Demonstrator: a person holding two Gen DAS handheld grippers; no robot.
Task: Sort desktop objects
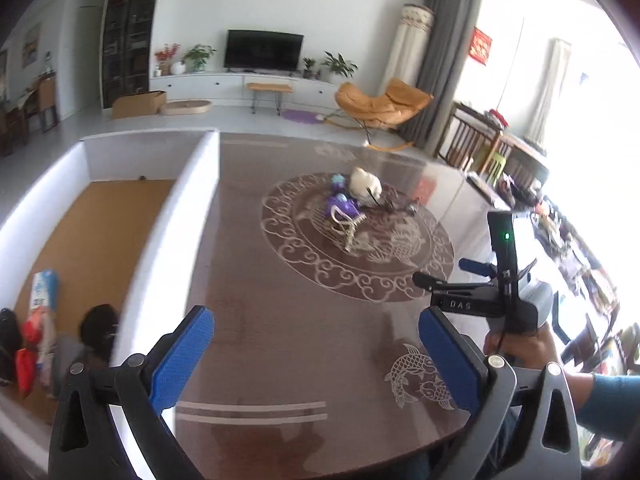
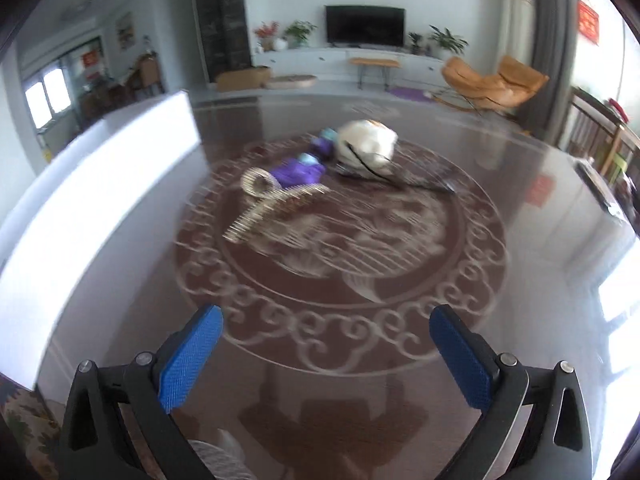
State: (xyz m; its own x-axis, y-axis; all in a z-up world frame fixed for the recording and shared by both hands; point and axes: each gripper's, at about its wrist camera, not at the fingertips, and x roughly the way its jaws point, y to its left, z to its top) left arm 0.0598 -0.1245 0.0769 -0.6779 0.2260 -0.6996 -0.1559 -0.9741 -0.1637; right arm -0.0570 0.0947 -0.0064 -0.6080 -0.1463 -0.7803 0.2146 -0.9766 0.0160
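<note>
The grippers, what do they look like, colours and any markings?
Both grippers, left and right, have black arms with silver rivets and blue textured finger pads. From the left camera, the right one's black body shows white lettering, a green light and a cable. The hand holding it wears a blue sleeve.

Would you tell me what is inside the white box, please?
The white box holds a blue-white packet, red items and dark objects at its near end; the gripper hides the near corner.

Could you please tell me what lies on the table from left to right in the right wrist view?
White box wall → gold hair claw clip → purple item → white bundle → black cord.
</note>
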